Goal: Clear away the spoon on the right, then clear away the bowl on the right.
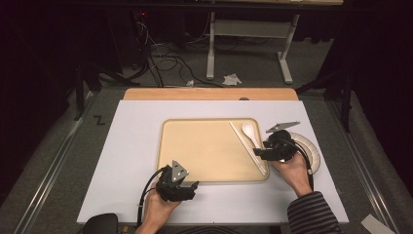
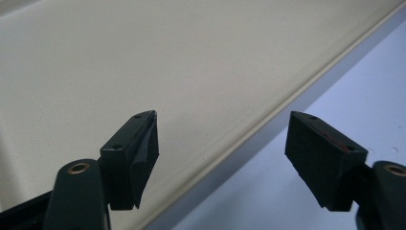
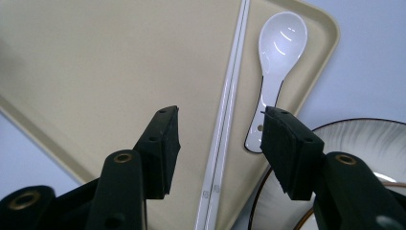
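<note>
A beige tray [image 1: 195, 146] lies on the white table. A pair of white chopsticks [image 1: 247, 147] lies along the tray's right side, and a white spoon [image 1: 250, 131] rests beside it in the far right corner. My right gripper [image 1: 257, 152] hovers over the tray's right edge with open jaws. In the right gripper view the chopsticks [image 3: 225, 120] run between the jaws, untouched, and the spoon [image 3: 275, 62] lies just ahead of the right jaw. My left gripper [image 1: 191, 185] is open at the tray's near edge [image 2: 268, 120], nothing between its fingers.
A white bowl with a dark rim [image 1: 307, 148] stands on the table right of the tray, under my right hand; its rim [image 3: 364, 124] appears at the lower right of the right gripper view. The table's left part [image 1: 126, 156] is bare.
</note>
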`<state>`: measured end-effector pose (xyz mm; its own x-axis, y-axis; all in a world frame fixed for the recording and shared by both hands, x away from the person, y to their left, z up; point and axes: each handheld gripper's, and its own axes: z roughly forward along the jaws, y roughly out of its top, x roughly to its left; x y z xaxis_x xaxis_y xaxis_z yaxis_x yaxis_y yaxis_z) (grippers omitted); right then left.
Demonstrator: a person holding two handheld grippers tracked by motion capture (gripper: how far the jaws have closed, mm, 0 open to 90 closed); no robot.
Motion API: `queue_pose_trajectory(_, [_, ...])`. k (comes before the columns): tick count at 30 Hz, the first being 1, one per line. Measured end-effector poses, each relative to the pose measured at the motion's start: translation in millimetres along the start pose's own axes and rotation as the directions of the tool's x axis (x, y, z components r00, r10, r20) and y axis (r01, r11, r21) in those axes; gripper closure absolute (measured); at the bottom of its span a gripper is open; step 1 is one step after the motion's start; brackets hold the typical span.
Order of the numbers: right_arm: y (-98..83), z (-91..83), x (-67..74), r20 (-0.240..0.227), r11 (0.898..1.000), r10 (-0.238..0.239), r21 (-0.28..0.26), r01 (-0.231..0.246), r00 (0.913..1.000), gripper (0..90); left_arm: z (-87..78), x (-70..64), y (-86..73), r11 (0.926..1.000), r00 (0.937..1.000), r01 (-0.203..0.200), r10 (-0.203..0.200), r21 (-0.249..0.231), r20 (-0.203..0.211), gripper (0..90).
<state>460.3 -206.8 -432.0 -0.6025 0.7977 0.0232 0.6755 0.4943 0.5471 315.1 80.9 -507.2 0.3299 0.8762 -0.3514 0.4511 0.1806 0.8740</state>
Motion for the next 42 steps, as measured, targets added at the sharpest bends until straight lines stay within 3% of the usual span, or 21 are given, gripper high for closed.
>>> queue_pose_trajectory(7, [-8.8, -7.0, 3.5, -0.008, 1.0, -0.009, -0.019, 0.008, 0.9999, 45.8, 3.3, -0.7, 1.0, 0.9999, 0.9998, 0.009, -0.009, 0.009, 0.016, 27.6])
queue_pose_trajectory(15, [-26.3, -20.9, 11.8, -0.012, 0.996, -0.023, -0.083, 0.022, 0.9997, 50.6, 5.9, -2.6, 1.2, 0.9997, 0.9992, 0.018, -0.019, 0.018, 0.035, 27.7])
queue_pose_trajectory(22, [-41.0, -28.8, 11.5, -0.056, 0.994, 0.001, -0.111, -0.007, 0.9984, 53.9, 6.6, -1.5, 2.4, 0.9994, 0.999, 0.021, -0.022, 0.027, 0.039, 27.7])
queue_pose_trajectory(25, [-45.9, -29.5, 10.9, -0.033, 0.993, 0.005, -0.12, -0.009, 0.9994, 54.8, 6.7, -3.2, 1.9, 0.9995, 0.9988, 0.02, -0.021, 0.023, 0.044, 27.6])
queue_pose_trajectory(28, [-50.4, -34.8, 9.0, -0.04, 0.989, 0.014, -0.144, -0.02, 0.9991, 54.9, 6.2, -3.3, 2.2, 0.9996, 0.9988, 0.019, -0.02, 0.021, 0.045, 27.6])
queue_pose_trajectory(33, [-56.9, -48.2, 3.7, 0.023, 0.983, 0.024, -0.184, -0.019, 0.9994, 55.3, 6.3, -2.7, 2.8, 0.9996, 0.9988, 0.018, -0.019, 0.023, 0.045, 27.6])
queue_pose_trajectory(42, [-72.1, -59.1, -20.3, 0.132, 0.985, 0.111, -0.15, -0.09, 0.985, 56.8, 6.2, -5.1, 1.8, 0.9999, 0.9994, -0.008, 0.007, 0.014, 0.035, 27.6])
